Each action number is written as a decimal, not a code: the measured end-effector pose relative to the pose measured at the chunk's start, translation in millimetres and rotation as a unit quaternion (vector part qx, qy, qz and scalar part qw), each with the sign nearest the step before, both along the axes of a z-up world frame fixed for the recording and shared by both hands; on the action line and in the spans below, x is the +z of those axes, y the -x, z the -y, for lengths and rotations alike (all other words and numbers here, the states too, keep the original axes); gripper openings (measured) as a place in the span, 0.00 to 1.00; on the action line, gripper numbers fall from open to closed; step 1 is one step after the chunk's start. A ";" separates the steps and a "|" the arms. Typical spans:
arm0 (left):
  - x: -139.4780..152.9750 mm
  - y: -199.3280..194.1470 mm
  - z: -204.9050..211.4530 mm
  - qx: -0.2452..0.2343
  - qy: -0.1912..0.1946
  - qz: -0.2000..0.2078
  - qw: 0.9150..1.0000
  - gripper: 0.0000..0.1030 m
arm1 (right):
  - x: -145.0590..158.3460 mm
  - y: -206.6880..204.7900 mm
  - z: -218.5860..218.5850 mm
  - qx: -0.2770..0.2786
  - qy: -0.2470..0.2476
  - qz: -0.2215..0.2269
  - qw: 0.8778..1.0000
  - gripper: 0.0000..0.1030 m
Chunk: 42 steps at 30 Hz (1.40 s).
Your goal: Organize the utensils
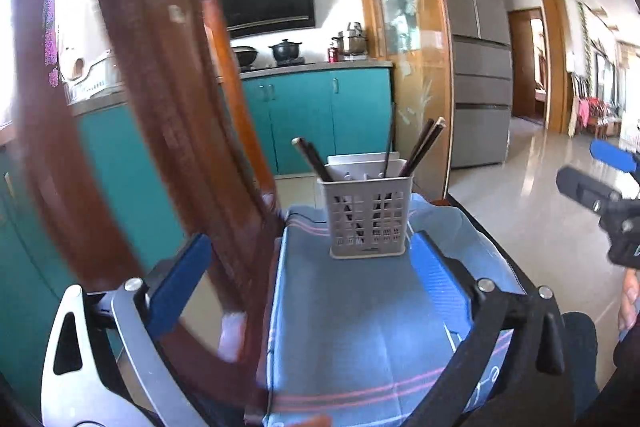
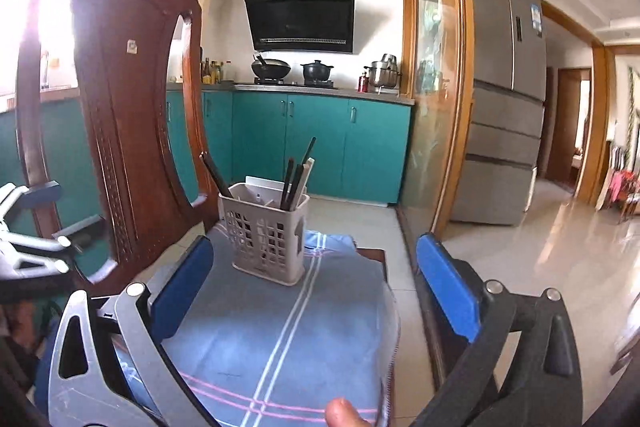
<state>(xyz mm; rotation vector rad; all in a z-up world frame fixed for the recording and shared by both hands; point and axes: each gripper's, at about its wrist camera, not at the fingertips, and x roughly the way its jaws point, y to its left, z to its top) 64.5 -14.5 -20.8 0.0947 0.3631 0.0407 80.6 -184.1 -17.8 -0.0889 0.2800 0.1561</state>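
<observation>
A grey perforated utensil holder (image 1: 370, 221) (image 2: 266, 233) stands upright on a blue striped cloth (image 1: 352, 327) (image 2: 280, 327). Several dark chopsticks (image 1: 424, 143) (image 2: 294, 179) lean inside it, ends up. My left gripper (image 1: 310, 243) is open just short of the holder, its blue pads wide apart with nothing between them. In the right wrist view my right gripper (image 2: 316, 243) is also open and empty, with the holder a little beyond its left pad. Each gripper shows at the edge of the other's view: the right gripper (image 1: 600, 183) at the right, the left gripper (image 2: 36, 227) at the left.
A dark wooden chair back (image 1: 152, 107) (image 2: 120, 107) rises close on the left of the cloth. Behind are teal cabinets (image 2: 320, 143), a stove with pots (image 2: 316, 71), a glass door (image 2: 432, 87) and a grey fridge (image 2: 504, 99). A fingertip (image 2: 340, 415) shows at the bottom edge.
</observation>
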 end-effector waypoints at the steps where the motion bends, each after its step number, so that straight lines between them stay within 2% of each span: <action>1: 1.2 7.3 -5.0 0.012 0.003 0.004 1.000 0.96 | 1.6 1.6 -1.1 0.002 0.004 0.003 1.000 0.97; 7: 15.8 18.3 -23.3 0.028 0.051 0.015 0.998 0.96 | 8.8 14.1 -10.9 0.022 0.009 0.023 0.999 0.97; 12: 17.6 21.1 -16.1 0.022 0.041 0.017 0.999 0.96 | 7.9 16.1 -16.9 0.026 0.022 0.021 0.999 0.97; 20: 17.8 24.3 -5.1 0.009 0.019 0.027 0.999 0.96 | 8.7 16.4 -14.0 0.024 0.016 0.026 0.999 0.97; 42: 18.3 18.6 1.0 0.001 0.022 0.016 1.000 0.96 | 7.2 13.3 -8.7 0.013 0.000 0.028 1.000 0.97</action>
